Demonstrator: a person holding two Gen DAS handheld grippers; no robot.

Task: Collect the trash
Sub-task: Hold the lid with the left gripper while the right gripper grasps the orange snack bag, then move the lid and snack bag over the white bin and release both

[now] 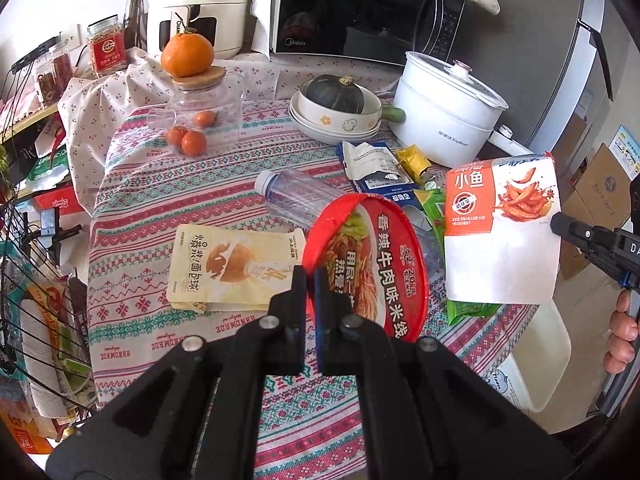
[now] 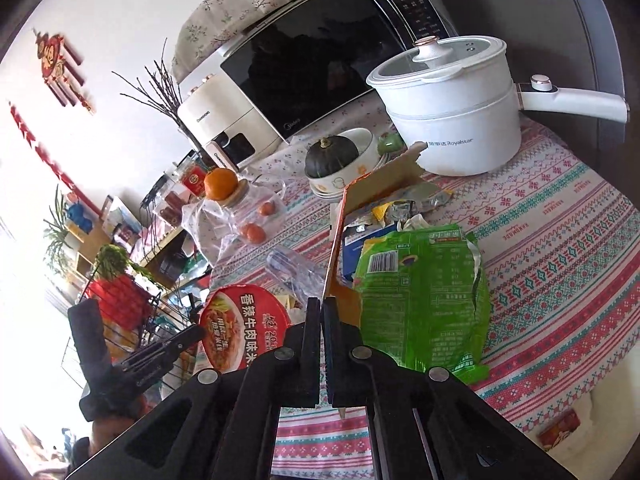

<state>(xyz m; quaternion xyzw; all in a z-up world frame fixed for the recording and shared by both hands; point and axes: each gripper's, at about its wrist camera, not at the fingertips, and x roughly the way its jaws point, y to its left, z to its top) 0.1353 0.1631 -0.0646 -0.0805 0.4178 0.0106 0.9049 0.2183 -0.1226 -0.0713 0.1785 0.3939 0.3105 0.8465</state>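
My left gripper (image 1: pixel 309 276) is shut on the rim of a round red noodle-cup lid (image 1: pixel 372 264), held tilted above the table. In the right wrist view the lid (image 2: pixel 244 324) shows at lower left. My right gripper (image 2: pixel 322 304) is shut on the edge of an orange-and-white snack bag (image 2: pixel 380 180), seen almost edge-on and lifted off the table. The left wrist view shows that bag (image 1: pixel 504 236) hanging at the right, pinched by the right gripper (image 1: pixel 558 222). On the cloth lie a cream pouch (image 1: pixel 228 268), a clear plastic bottle (image 1: pixel 296 196) and a green wrapper (image 2: pixel 424 296).
A blue-and-white packet (image 1: pixel 376 172) and a yellow wrapper (image 1: pixel 414 162) lie by a white electric pot (image 1: pixel 444 108). Stacked bowls (image 1: pixel 336 124) hold a dark squash. A glass jar (image 1: pixel 204 112) with oranges, a microwave (image 1: pixel 360 8) and a wire basket (image 1: pixel 36 300) stand around.
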